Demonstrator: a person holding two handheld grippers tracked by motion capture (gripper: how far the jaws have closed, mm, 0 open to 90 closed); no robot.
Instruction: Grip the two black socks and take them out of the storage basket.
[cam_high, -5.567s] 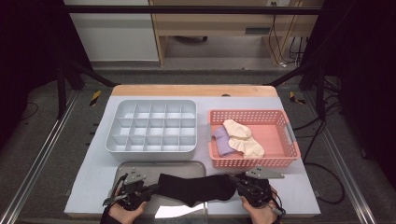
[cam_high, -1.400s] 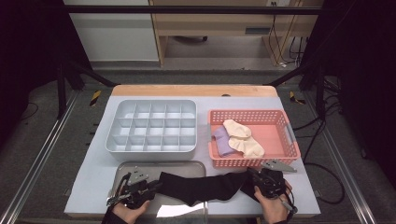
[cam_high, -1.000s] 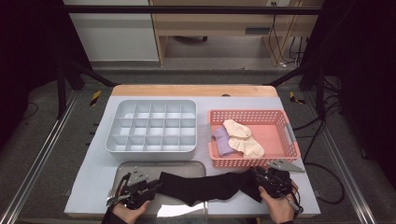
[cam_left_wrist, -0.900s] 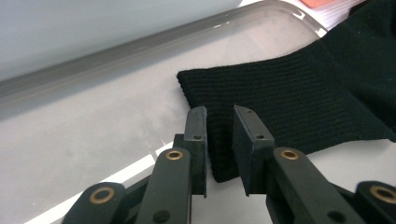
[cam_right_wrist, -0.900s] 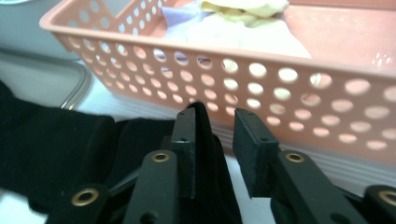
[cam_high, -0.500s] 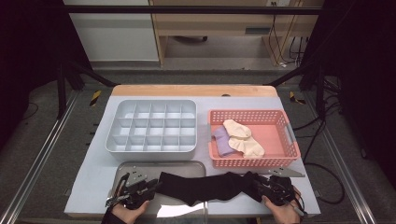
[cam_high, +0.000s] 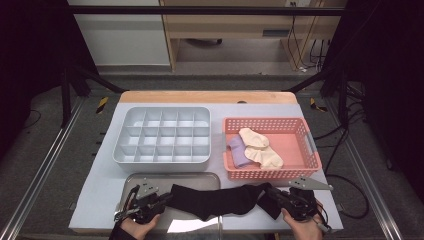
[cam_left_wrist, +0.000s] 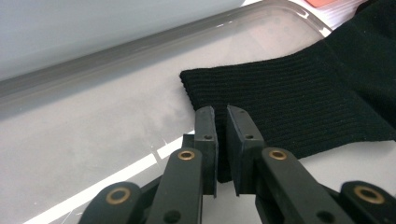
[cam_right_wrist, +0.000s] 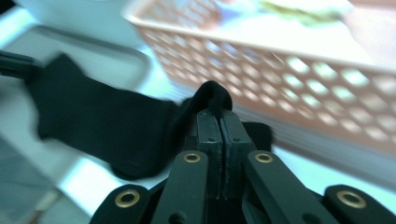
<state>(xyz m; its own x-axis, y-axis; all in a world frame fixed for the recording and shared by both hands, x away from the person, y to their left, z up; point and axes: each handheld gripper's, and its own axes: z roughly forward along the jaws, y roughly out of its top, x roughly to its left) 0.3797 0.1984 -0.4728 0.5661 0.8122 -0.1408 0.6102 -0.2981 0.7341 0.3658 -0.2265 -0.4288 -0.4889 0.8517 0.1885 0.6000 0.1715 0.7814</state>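
The left gripper (cam_left_wrist: 221, 116) had its two black jaws almost together, with a thin gap between them. The ribbed end of the black sock (cam_left_wrist: 299, 107) sat in that gap, so the jaws were pinching its edge. From the tips, the sock ran forward and off to the right side of the left gripper view. Under the sock and the jaws lay the grey tray (cam_left_wrist: 93, 116), and its raised rim crossed just past the sock's end.

The right gripper (cam_right_wrist: 218, 114) had its jaws pressed tight together. A small fold of the black sock (cam_right_wrist: 102, 126) stuck up between the tips, so it held the sock fast. The rest of the sock stretched away to the left of these jaws, in the right gripper view. Just ahead of the tips and to their right stood the pink basket (cam_right_wrist: 299, 79), close by, and it looked blurry.

In the high view, the left gripper (cam_high: 162, 199) and the right gripper (cam_high: 272, 192) were well apart, and the black sock (cam_high: 220, 200) hung stretched between them. Each one sat in a hand (cam_high: 137, 225). Beyond the left gripper was the grey tray (cam_high: 150, 177), and past that a grey box with many little squares (cam_high: 162, 135). Beyond the right gripper was the pink basket (cam_high: 272, 172), with a cream sock (cam_high: 260, 147) and a purple cloth (cam_high: 238, 150) inside
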